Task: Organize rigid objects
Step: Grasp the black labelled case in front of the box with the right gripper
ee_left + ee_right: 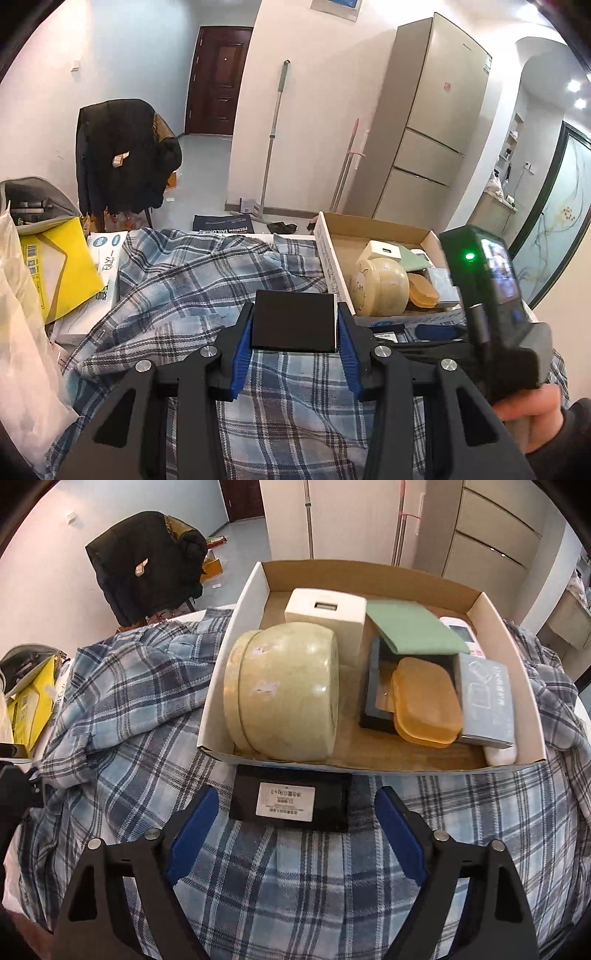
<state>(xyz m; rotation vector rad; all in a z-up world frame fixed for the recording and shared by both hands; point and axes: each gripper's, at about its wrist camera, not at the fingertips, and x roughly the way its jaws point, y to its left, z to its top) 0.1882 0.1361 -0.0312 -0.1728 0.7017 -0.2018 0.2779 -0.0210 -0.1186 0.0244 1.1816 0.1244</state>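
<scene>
My left gripper (296, 311) is shut on a flat black box (291, 326), held above the plaid cloth (192, 280). My right gripper (297, 794) stands open. A black box with a white label (332, 808) lies on the cloth between its blue pads (192, 823), untouched, against the near wall of the open cardboard box (236, 627). That box holds a cream round jar (288, 690), a white block (325, 609), a green card (413, 627), an orange case (424, 701), a grey packet (484, 698) and a white remote (461, 631). In the left wrist view, a hand (528, 413) holds the right gripper's body.
A yellow envelope (55, 266), a white carton (107, 258) and a plastic bag (22, 332) crowd the left side. Behind stand a chair draped with a black coat (122, 155), a mop (273, 140) and a fridge (436, 122).
</scene>
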